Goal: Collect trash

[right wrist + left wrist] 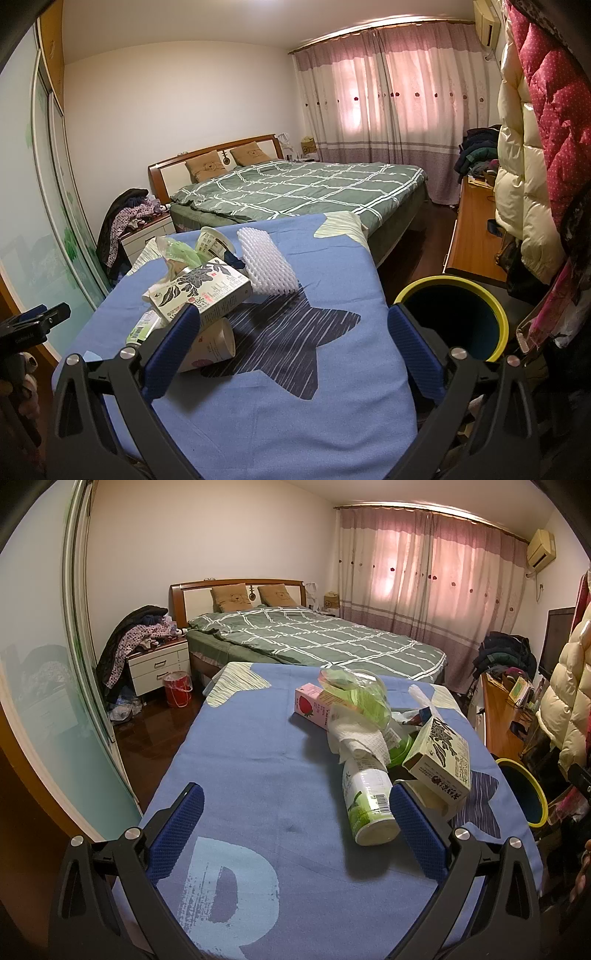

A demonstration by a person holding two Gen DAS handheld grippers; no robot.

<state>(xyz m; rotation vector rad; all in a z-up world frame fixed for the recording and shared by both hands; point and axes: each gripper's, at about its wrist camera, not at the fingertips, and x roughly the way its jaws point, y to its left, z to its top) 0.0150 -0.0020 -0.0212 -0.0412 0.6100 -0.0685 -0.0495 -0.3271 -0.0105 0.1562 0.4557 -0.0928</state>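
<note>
A heap of trash lies on the blue cloth table [240,760]. In the left wrist view it holds a green-and-white bottle [367,805], a strawberry carton [314,705], crumpled paper towel [360,744], a clear plastic bag [354,692] and a leaf-print carton [439,764]. My left gripper [295,814] is open over the cloth, the bottle just inside its right finger. In the right wrist view the leaf-print carton [205,291] rests on a paper cup [214,343], with white foam netting [266,262] behind. My right gripper [293,332] is open and empty, its left finger by the cup.
A dark bin with a yellow rim [452,325] stands on the floor right of the table; it also shows in the left wrist view [524,794]. A bed [314,638] lies beyond. A wooden desk [476,229] and hanging coats [524,155] are at the right. A mirrored wardrobe [44,686] is left.
</note>
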